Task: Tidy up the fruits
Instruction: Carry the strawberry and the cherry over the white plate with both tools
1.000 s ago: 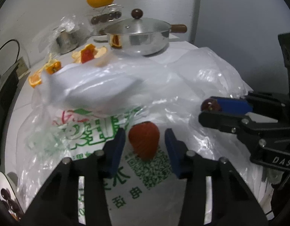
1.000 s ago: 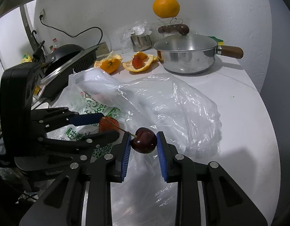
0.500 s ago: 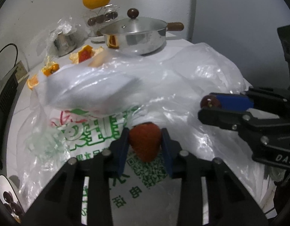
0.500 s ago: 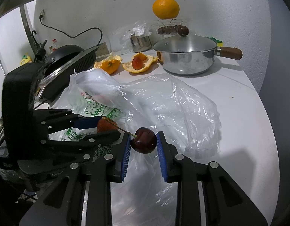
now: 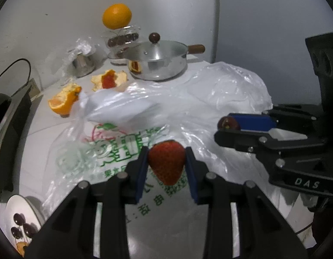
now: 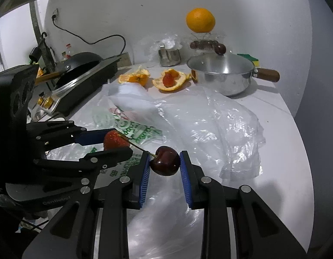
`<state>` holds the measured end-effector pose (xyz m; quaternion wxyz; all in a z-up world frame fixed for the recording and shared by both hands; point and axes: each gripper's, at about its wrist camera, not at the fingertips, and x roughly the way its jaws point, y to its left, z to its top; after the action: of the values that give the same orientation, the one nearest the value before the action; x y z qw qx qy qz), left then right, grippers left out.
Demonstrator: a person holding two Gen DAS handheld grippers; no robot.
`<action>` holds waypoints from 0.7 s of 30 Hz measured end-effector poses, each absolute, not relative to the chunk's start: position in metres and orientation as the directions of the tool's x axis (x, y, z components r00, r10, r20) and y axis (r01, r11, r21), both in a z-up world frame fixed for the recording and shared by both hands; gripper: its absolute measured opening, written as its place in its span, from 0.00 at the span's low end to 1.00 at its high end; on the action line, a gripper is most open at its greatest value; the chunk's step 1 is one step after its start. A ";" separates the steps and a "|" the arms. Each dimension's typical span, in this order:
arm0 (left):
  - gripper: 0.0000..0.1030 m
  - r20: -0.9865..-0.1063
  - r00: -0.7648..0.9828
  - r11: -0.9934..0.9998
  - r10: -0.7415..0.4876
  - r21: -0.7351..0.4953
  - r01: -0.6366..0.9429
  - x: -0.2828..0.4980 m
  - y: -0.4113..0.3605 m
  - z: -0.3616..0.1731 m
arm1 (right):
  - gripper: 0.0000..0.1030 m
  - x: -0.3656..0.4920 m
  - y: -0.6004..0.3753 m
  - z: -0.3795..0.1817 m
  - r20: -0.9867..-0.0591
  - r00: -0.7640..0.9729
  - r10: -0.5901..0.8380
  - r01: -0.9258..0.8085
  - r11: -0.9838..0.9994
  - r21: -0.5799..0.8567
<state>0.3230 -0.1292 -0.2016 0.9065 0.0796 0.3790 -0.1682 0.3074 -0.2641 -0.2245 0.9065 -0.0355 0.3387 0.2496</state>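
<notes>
My left gripper is shut on a red strawberry and holds it above the printed plastic bag. The same strawberry shows between the left gripper's blue pads in the right wrist view. My right gripper is shut on a dark red cherry with a thin stem pointing left. That cherry also appears at the right of the left wrist view. Crumpled clear plastic covers the white counter beneath both grippers.
A steel pan with lid stands at the back, orange peels and a strawberry beside it. A whole orange sits on a rack over dark fruits. A black stove lies left. A white plate holds cherries.
The left gripper's jaws closed on the strawberry and lifted it off the bag. The right gripper rose slightly with the cherry still held.
</notes>
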 end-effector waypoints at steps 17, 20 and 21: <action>0.33 -0.662 0.710 0.943 -0.241 0.013 0.332 0.278 -0.097 -0.174 | 0.28 0.274 -0.237 -0.206 -0.611 0.669 0.423 -0.500 0.865 0.052; 0.33 -0.655 0.717 0.946 -0.239 0.010 0.324 0.271 -0.090 -0.171 | 0.28 0.269 -0.231 -0.203 -0.609 0.669 0.426 -0.507 0.861 0.045; 0.33 -0.652 0.719 0.947 -0.238 0.009 0.322 0.269 -0.087 -0.170 | 0.28 0.267 -0.229 -0.203 -0.608 0.669 0.427 -0.509 0.860 0.043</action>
<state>0.2689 -0.0875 -0.1699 0.9252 0.0609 0.3426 -0.1513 0.2670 -0.2292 -0.2027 0.9113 -0.0652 0.3151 0.2568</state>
